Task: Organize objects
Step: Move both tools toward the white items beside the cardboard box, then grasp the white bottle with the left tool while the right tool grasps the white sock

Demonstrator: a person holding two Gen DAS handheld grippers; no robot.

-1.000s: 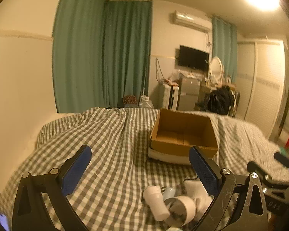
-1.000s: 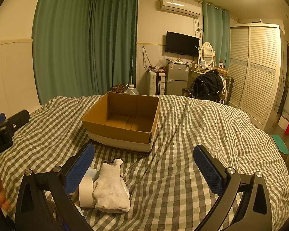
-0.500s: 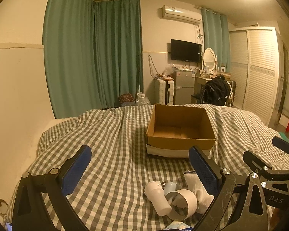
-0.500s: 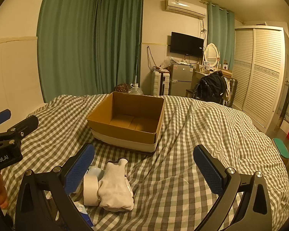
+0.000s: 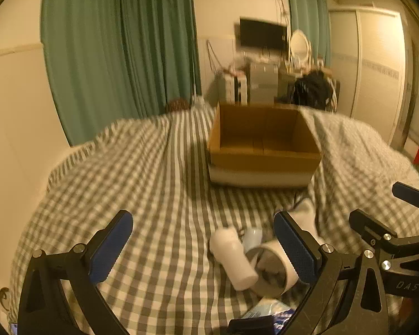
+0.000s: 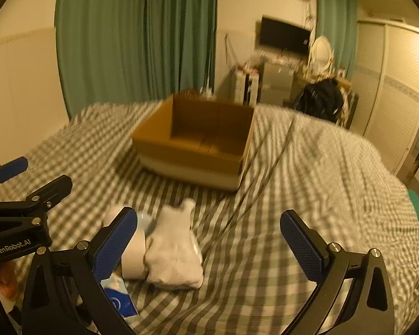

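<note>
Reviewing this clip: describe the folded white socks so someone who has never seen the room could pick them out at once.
On the grey-checked bedspread, an open cardboard box sits mid-bed; a small pile of items lies nearer than it. The folded white socks form that pile's right side, beside a tape roll. They are the only soft, knitted thing there.

1. We see a bed [image 6: 307,195] under a checked cover.
2. A cardboard box [image 6: 198,150] sits mid-bed.
3. Nearer us lie folded socks [image 6: 173,251], a tape roll [image 5: 273,268], a white bottle [image 5: 234,256] and perhaps a blue packet [image 6: 120,298].
</note>
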